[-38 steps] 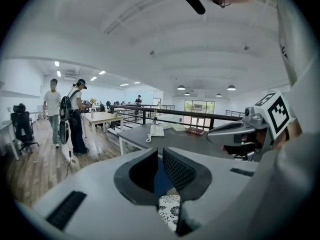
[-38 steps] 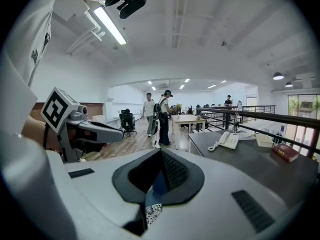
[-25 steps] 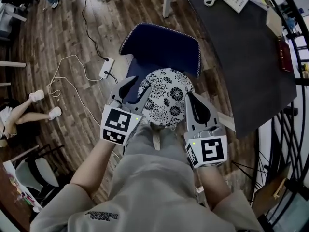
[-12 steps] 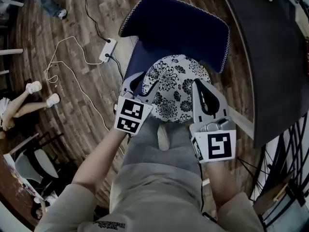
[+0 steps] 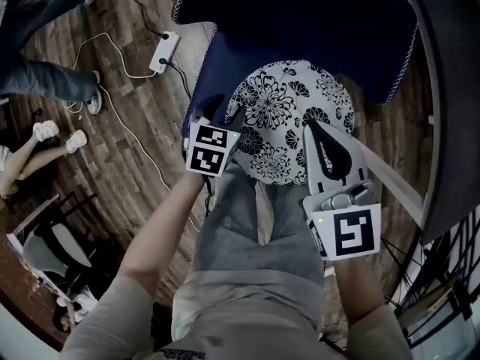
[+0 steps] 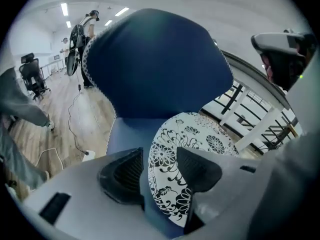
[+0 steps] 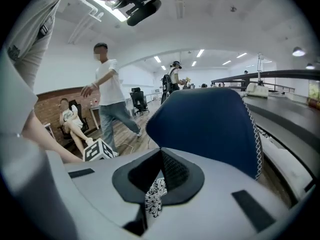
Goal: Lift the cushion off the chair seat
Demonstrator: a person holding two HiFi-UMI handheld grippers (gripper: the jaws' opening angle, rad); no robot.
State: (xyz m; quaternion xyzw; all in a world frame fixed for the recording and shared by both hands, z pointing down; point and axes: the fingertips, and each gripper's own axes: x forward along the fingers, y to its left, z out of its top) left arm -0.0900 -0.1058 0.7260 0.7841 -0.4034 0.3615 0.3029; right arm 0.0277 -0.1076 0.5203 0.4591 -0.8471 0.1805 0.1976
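Both grippers are down from above the lap to seat level. The left gripper (image 5: pixel 225 112), jaws opening, now straddles the left rim of the cushion (image 5: pixel 281 111) without pinching it, and the right gripper (image 5: pixel 313 130), tips together, now lies over the right rim. The chair (image 5: pixel 300 21) looms larger in the head view, the desk phone has dropped out of it, and a person in jeans (image 5: pixel 45 77) has walked in at upper left.

Chair back (image 5: pixel 300 13) cut by top edge; cushion (image 5: pixel 281 118) right rim under right hand-held gripper (image 5: pixel 309 130).

Wood flr (image 5: pixel 150 118), dark desk (image 5: pixel 457 88), ceiling striplights (image 7: pixel 200 53).
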